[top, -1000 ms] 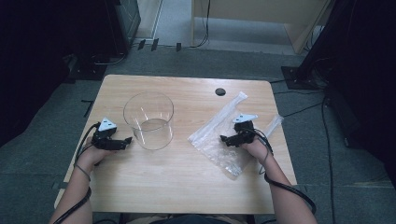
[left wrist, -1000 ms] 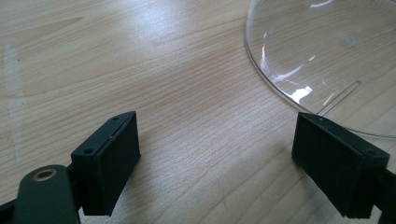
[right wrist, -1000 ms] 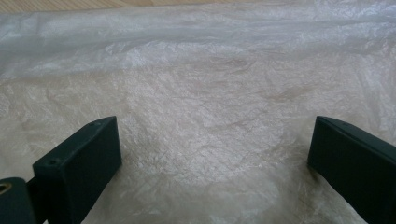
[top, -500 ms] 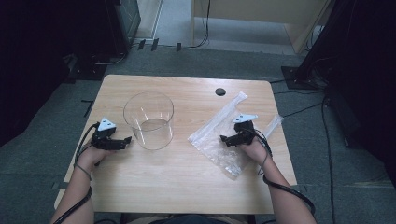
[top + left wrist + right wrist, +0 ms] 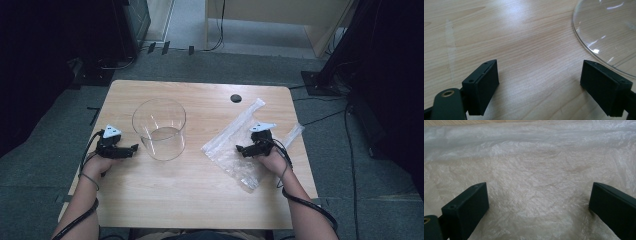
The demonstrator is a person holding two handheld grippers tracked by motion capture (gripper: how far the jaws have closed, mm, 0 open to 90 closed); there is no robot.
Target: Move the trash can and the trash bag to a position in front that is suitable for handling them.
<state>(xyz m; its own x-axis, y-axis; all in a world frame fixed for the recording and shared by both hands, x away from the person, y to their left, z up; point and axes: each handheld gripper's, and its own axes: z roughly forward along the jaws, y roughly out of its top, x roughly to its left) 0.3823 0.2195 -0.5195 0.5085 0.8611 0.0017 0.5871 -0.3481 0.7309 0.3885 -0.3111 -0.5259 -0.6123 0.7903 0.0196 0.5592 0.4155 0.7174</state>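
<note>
Table: a light wooden table [image 5: 165,210] carries everything; a small dark round hole [image 5: 235,98] sits near its far edge.

Glass bowl: a large clear glass bowl [image 5: 159,128] stands upright on the left half of the table, open side up. In the left gripper view its curved wall [image 5: 604,32] fills the upper right corner, with bare wood beside it.

Plastic bag: a crumpled clear plastic bag [image 5: 235,137] lies flat on the right half, stretching diagonally from near the hole down toward the person's side. It lies well apart from the bowl. In the right gripper view its wrinkled, milky film [image 5: 531,182] spreads across the whole field, with a strip of wood at the top edge.

Left gripper: the left gripper [image 5: 133,148] rests low at the table, just beside the bowl's left side and pointing toward it. Its jaws stand wide apart with nothing between them but wood grain; the right-hand jaw in its own view sits close to the bowl's base, whether touching cannot be told.

Right gripper: the right gripper [image 5: 241,148] sits over the middle of the bag, pointing left. Its jaws are spread wide, and the film lies beneath and between them, not pinched.

Hands: the person's left hand [image 5: 98,163] and right hand [image 5: 274,161] each grasp a gripper from behind, forearms entering from the bottom.
</note>
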